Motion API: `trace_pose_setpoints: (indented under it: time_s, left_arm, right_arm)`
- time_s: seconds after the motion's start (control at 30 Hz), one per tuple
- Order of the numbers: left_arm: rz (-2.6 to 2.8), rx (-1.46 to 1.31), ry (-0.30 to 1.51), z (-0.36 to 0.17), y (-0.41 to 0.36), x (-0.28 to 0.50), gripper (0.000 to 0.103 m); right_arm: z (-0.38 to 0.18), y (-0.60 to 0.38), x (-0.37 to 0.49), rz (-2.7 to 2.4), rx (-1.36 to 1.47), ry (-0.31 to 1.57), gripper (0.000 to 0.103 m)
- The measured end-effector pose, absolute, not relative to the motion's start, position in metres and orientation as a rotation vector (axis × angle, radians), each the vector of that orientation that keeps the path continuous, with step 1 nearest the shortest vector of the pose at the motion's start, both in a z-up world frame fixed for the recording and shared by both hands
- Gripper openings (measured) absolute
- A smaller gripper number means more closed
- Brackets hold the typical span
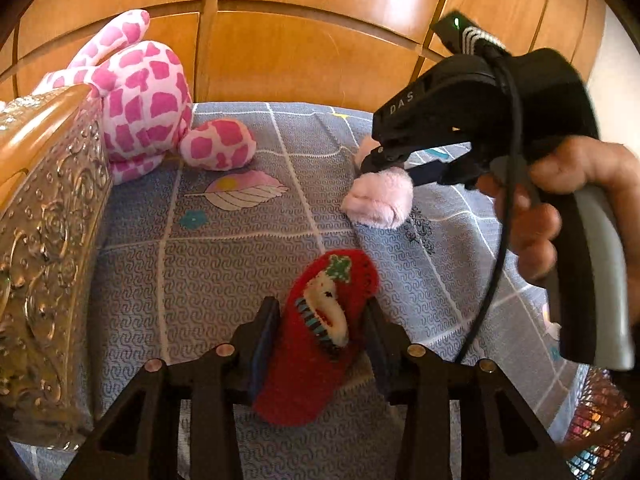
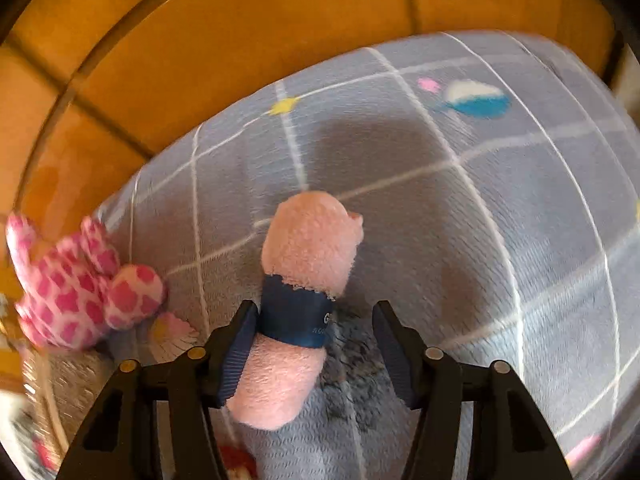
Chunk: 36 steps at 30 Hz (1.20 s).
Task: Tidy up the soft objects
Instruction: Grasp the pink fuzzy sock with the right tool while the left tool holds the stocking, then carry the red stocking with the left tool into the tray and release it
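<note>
Two grippers work soft items on a patterned bedsheet [image 1: 208,264].
Left gripper [image 1: 322,322] straddles a red sock [image 1: 316,344], pads apart from it; right gripper [image 2: 316,340], jaws parted, brackets a pink rolled towel [image 2: 308,248].

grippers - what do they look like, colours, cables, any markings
Both grippers are black plastic with two wedge-shaped fingers faced with ribbed blue pads and round metal pins at the linkages. In the left wrist view the right gripper has the white letters DAS on its body, a grey handle, a black cable and a small green light on top.

Plush toy [image 1: 140,96] left on bed [image 1: 224,248]; sock [image 1: 320,332] near, roll [image 1: 380,196] right.
</note>
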State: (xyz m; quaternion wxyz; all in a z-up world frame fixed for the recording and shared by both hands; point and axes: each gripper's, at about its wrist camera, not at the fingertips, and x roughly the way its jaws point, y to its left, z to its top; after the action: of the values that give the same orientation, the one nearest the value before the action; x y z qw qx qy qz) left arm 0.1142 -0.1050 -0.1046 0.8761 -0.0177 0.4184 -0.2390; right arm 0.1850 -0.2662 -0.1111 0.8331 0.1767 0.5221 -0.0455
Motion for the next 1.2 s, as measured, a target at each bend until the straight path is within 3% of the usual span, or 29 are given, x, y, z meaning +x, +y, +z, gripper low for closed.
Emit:
trace_pose_setpoints:
  time_s: [0.23, 0.37, 0.5, 0.7, 1.2]
  left_arm:
    - [-0.500, -0.041, 0.869, -0.106, -0.104, 0.114, 0.043]
    - [-0.494, -0.025, 0.869, -0.105, -0.107, 0.114, 0.042]
    - [-0.490, 0.033, 0.863, -0.101, -0.118, 0.114, 0.027]
    - [-0.495, 0.049, 0.896, -0.091, -0.129, 0.121, 0.023]
    - [-0.412, -0.096, 0.819, 0.018, -0.078, 0.168, 0.023]
  right_arm:
    - [-0.089, -0.253, 0.145, -0.020, 0.173, 1.107, 0.031]
    - [-0.102, -0.264, 0.114, -0.033, 0.092, 1.179, 0.032]
    - [-0.107, -0.286, 0.107, -0.033, 0.198, 1.153, 0.032]
    - [-0.108, -0.281, 0.109, -0.037, 0.156, 1.147, 0.034]
    - [-0.108, -0.277, 0.102, -0.028, 0.104, 1.135, 0.034]
